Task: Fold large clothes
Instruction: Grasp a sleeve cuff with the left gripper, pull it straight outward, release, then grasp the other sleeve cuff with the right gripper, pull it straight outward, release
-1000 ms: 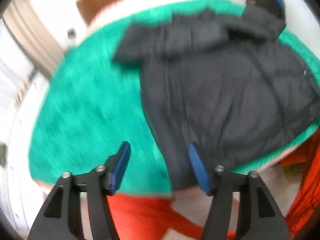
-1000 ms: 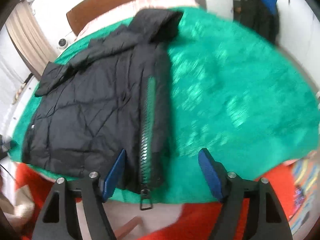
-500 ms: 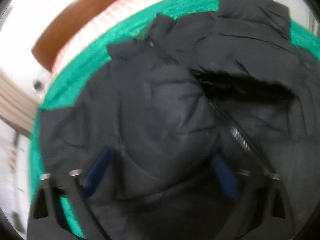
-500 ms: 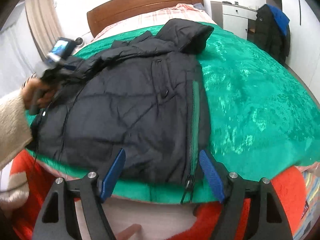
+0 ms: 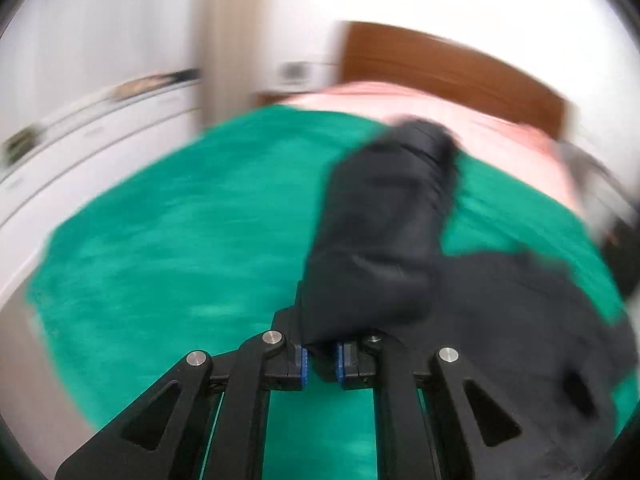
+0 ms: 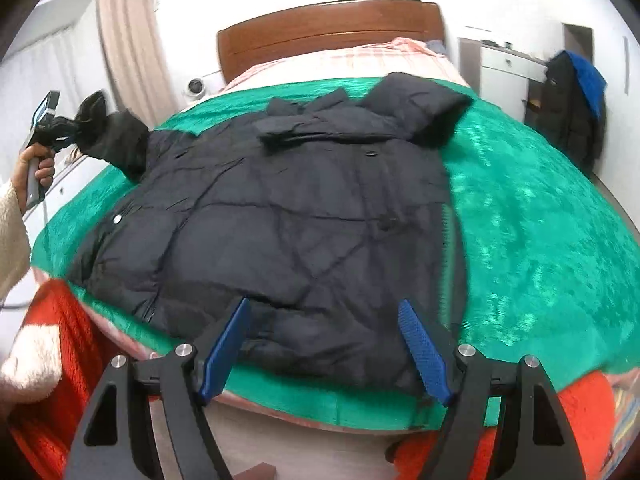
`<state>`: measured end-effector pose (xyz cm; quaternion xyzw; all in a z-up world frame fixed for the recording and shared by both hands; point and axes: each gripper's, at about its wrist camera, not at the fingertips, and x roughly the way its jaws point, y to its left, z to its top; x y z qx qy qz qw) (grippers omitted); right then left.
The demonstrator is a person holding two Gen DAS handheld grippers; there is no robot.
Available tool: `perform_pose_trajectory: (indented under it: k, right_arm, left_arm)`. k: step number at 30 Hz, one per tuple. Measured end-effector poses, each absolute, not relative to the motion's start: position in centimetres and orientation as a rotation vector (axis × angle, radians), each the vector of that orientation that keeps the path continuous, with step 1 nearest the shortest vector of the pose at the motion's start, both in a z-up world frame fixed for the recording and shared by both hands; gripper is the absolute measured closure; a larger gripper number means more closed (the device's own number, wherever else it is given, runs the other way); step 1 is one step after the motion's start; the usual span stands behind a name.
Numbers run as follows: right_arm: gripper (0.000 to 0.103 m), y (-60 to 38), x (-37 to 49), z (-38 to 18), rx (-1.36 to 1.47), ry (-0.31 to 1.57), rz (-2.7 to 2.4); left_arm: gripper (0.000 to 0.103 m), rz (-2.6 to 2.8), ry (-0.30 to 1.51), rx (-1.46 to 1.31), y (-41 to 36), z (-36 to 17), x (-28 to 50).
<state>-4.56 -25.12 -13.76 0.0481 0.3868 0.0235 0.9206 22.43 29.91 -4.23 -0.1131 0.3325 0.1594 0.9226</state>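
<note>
Right wrist view: jacket [image 6: 296, 216] lies flat on the bed [image 6: 540, 248]. Left tool [image 5: 320, 360] clamps the lifted sleeve [image 5: 384, 232]; right tool [image 6: 324, 352] is spread, empty. Next: carry sleeve across the body.

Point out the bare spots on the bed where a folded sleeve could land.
Widest free patch: green blanket right of the black jacket, up to the bed's right edge. A narrower strip lies between the collar and the pink sheet. The blanket's left half is crowded by jacket.
</note>
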Motion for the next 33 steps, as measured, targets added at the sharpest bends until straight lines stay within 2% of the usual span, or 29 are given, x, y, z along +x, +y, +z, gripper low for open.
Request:
perform_pose_trajectory:
  k: [3, 8, 11, 13, 15, 16, 19, 24, 26, 27, 28, 31, 33]
  right_arm:
    - [0.027, -24.0, -4.2, -14.3, 0.073, 0.814, 0.07]
    - [0.027, -23.6, -4.3, -14.3, 0.039, 0.826, 0.061]
    - [0.027, -23.8, -3.7, -13.1, 0.022, 0.829, 0.057]
    - [0.016, -24.0, -2.5, -11.7, -0.003, 0.811, 0.072]
    - [0.01, -23.9, -0.5, -9.8, -0.069, 0.77, 0.085]
    - [0.007, -23.5, 0.7, -9.0, -0.11, 0.749, 0.092]
    - [0.001, -21.1, 5.8, -7.6, -0.284, 0.683, 0.147]
    - [0.001, -16.4, 17.5, -12.5, -0.588, 0.708, 0.17]
    - [0.009, -15.6, 20.9, -15.0, -0.646, 0.748, 0.162]
    - [0.039, -15.8, 21.8, -15.3, -0.617, 0.775, 0.174]
    - [0.061, -16.4, 22.6, -15.3, -0.551, 0.812, 0.191]
    - [0.067, -20.1, 21.6, -10.9, -0.331, 0.731, 0.114]
    - [0.068, -25.0, 19.5, -6.1, -0.188, 0.643, 0.042]
  left_arm:
    - [0.094, 0.505, 0.767, -0.269, 36.5, -8.4, 22.5]
    - [0.093, 0.585, 0.919, -0.246, 38.9, -15.8, 23.6]
    - [0.078, 0.623, 0.949, -0.182, 37.3, -17.7, 23.6]
    - [0.047, 0.653, 0.941, -0.123, 35.7, -17.2, 23.2]
    - [0.029, 0.627, 0.871, -0.094, 34.1, -15.9, 21.5]
    - [0.025, 0.608, 0.842, -0.085, 33.3, -14.6, 20.3]
    - [0.024, 0.532, 0.79, -0.101, 31.3, -12.6, 17.2]
    - [0.014, 0.373, 0.733, -0.226, 27.6, -9.5, 13.7]
    - [0.012, 0.318, 0.728, -0.26, 25.4, -9.7, 13.7]
    - [0.012, 0.3, 0.731, -0.265, 24.6, -10.1, 13.6]
    - [0.012, 0.294, 0.737, -0.26, 23.7, -10.8, 13.7]
    - [0.012, 0.292, 0.782, -0.223, 22.8, -13.3, 13.8]
    - [0.012, 0.304, 0.792, -0.202, 22.7, -14.5, 13.8]
